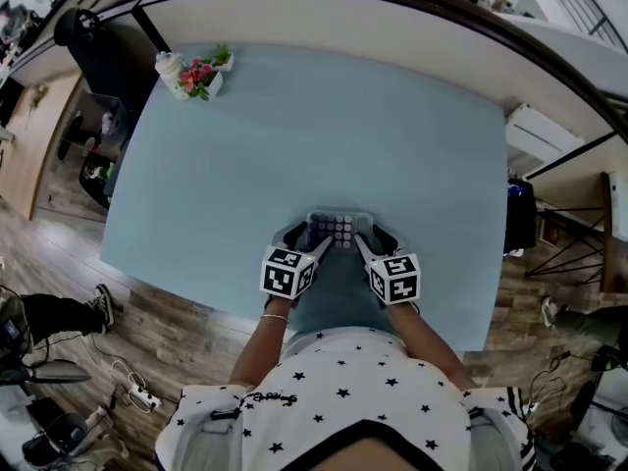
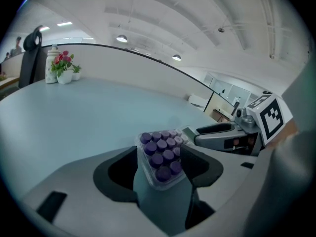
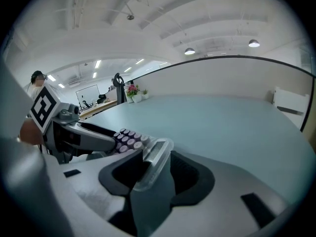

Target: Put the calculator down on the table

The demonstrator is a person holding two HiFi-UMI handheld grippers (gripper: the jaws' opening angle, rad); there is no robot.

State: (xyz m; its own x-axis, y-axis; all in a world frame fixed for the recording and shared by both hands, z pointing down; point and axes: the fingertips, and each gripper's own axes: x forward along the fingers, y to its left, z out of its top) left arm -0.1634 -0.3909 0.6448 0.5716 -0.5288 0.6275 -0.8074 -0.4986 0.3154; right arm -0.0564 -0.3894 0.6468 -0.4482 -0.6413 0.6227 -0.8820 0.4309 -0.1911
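Calculator (image 1: pixel 340 229) with purple keys sits between the two grippers, over the near edge of the pale blue surface (image 1: pixel 294 135), just in front of the person; no view shows whether its underside touches the surface. The left gripper (image 1: pixel 312 236) is closed on the keypad end, and in the left gripper view both dark pads press the sides of the clear case (image 2: pixel 162 154). The right gripper (image 1: pixel 368 239) comes in from the opposite side. Its jaws stand wide around the display end (image 3: pixel 148 154), and their pads do not clamp it. Each gripper's marker cube faces up toward the head camera. Farther off, the surface lies bare up to its far left corner, where a white jar (image 1: pixel 169 67) and pink flowers (image 1: pixel 201 75) stand close together. Wood floor (image 1: pixel 59 224) shows past the left edge.
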